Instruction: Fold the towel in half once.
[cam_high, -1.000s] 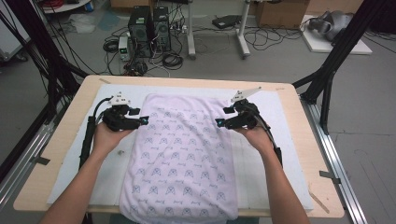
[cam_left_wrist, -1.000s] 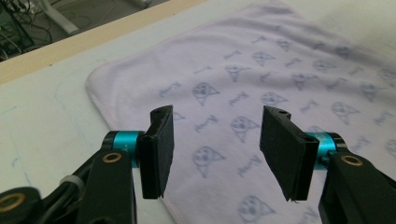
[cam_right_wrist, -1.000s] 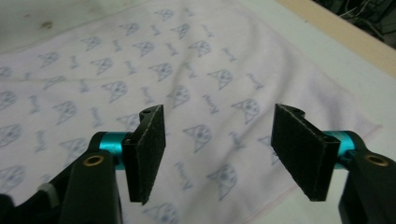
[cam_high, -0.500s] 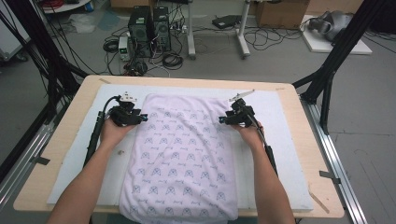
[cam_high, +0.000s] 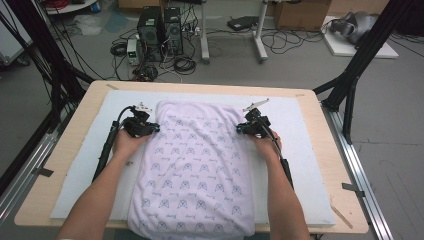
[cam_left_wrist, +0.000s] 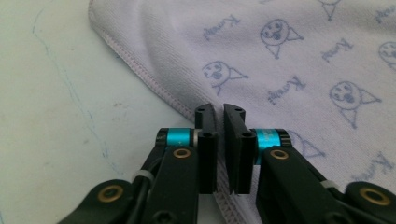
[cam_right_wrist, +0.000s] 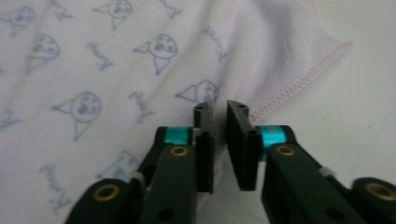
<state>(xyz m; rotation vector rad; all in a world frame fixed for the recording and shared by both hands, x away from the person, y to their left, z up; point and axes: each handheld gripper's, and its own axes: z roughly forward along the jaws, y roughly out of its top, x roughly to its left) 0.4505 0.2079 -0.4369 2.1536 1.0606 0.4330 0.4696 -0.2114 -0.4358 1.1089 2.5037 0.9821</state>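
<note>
1. The pale lilac towel, printed with small blue faces, lies flat down the middle of the surface, its far end near the far edge and its near end hanging just over the near edge.
2. Our left gripper sits at the towel's left hem near the far-left corner of the cloth; in the left gripper view its jaws stand almost closed, a thin slit between them, right over the stitched hem.
3. Our right gripper mirrors it at the right hem, jaws narrow with a small gap, nothing pinched that we can see.
4. Over the last second both grippers have moved up along the towel's sides toward its far corners. We judge this as lining up to grasp the two far corners for a fold.
5. A white mat covers the wooden surface.
6. Beyond the far edge, computer towers and cables sit on the grey floor.
</note>
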